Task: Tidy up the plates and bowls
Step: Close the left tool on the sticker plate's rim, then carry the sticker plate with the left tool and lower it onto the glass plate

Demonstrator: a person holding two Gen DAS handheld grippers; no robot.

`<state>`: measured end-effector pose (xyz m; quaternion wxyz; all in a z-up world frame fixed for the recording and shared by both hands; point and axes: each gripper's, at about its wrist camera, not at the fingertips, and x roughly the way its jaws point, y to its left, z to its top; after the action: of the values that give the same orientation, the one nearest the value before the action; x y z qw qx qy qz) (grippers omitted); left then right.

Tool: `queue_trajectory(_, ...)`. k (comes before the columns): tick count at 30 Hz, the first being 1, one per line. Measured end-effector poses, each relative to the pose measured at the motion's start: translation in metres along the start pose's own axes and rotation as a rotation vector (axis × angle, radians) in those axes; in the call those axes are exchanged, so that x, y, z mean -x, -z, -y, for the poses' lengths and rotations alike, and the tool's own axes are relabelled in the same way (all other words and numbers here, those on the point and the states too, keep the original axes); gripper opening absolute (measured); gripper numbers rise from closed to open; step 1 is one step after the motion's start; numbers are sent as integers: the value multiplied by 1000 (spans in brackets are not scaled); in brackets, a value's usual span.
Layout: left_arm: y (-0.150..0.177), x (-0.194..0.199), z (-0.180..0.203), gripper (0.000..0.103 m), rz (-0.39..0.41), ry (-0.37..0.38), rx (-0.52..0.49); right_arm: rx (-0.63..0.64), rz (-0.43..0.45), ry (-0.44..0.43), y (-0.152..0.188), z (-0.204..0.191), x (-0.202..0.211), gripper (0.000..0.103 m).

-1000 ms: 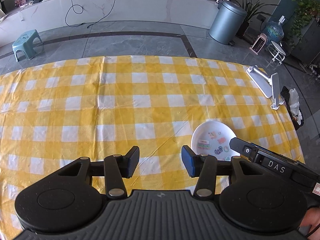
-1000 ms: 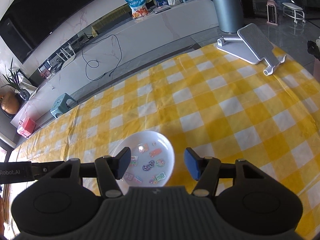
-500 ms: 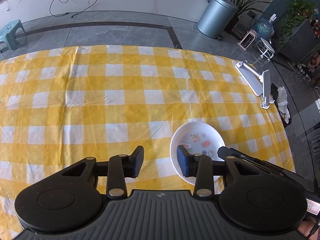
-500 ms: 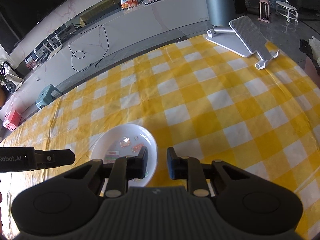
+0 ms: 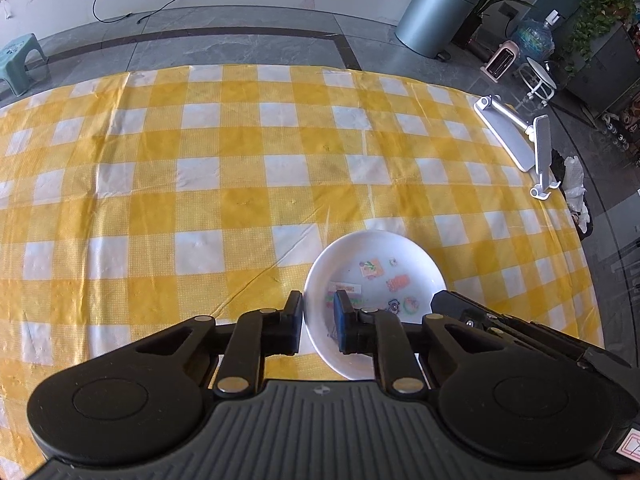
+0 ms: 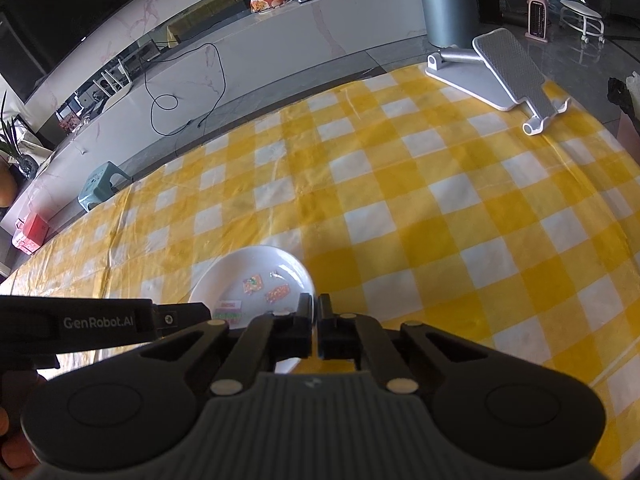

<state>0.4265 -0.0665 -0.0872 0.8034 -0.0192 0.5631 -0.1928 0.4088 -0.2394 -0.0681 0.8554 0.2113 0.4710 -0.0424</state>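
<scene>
The bowl [image 5: 374, 280] sits on the tabletop [image 5: 240, 168] near my edge, a shallow white dish with small coloured stickers on its floor. It looks like glazed ceramic or hard plastic, I cannot tell which: stiff, smooth, likely slippery at the rim, and breakable if it drops. It should be light, so the thin rim is the place to take it, pinched from opposite sides to keep it level. My left tool [image 5: 318, 322] has just been closing and straddles the near left rim, one pad outside the wall and one inside, pinching it as far as I can judge. My right tool [image 6: 316, 330] has also been closing and now clamps the right rim, pads nearly meeting on the thin edge. A grey stand [image 6: 500, 76] lies well apart at the far corner.
</scene>
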Motion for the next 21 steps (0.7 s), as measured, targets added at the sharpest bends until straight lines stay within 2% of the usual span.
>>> queue_trajectory(5,-1,1,1,4,-16,-16,-5,-6,1,9,0,2,1,0)
queue_trajectory(9,1,13,1,3,-2,-14,2,-30,5,-6,-3,4,7,0)
queue_trajectory(16,12,57,4,3,66,-32,37,-57,35,-73,0,-1,32,0)
queue_trajectory(21,31,96,13,3,134,-62,13,-108,50,-160,13,1,60,0)
